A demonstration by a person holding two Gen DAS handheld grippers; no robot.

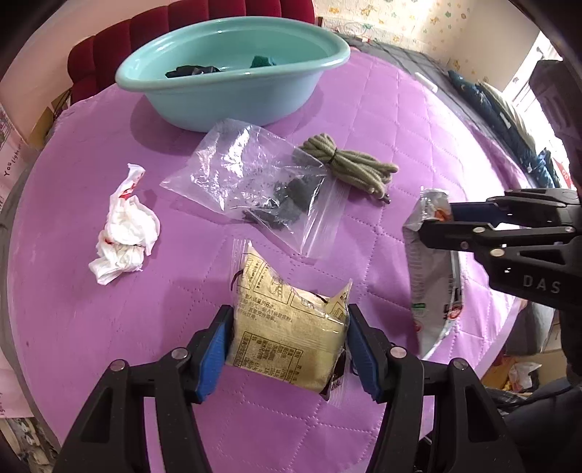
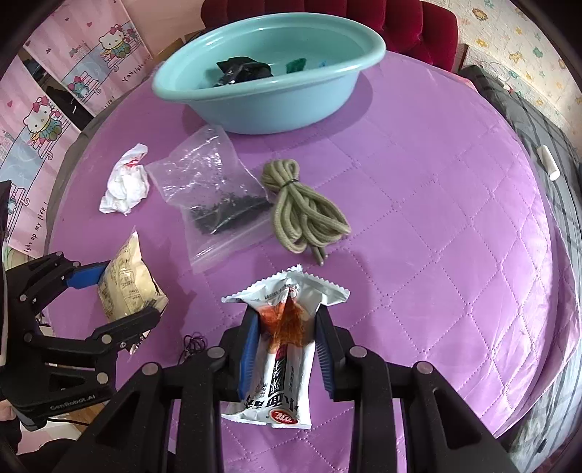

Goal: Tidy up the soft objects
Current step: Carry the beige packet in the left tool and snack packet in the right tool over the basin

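Note:
My left gripper (image 1: 289,340) is shut on a yellowish snack packet (image 1: 287,327), held a little above the purple quilted cover (image 1: 109,327). The same packet (image 2: 127,283) and left gripper (image 2: 123,291) show at the left of the right wrist view. My right gripper (image 2: 285,345) is shut on a white and orange snack bag (image 2: 287,349), seen from the side as a silvery bag (image 1: 433,276) in the left wrist view, where the right gripper (image 1: 433,218) pinches its top. A teal basin (image 1: 232,69) (image 2: 269,72) at the back holds dark and green soft items.
On the cover lie a crumpled white plastic bag (image 1: 125,233) (image 2: 125,182), a clear zip bag with dark bits (image 1: 251,185) (image 2: 214,196) and a coiled olive cord (image 1: 349,163) (image 2: 302,207). A thin black loop (image 2: 194,344) lies near the front. A red padded headboard (image 1: 182,25) stands behind the basin.

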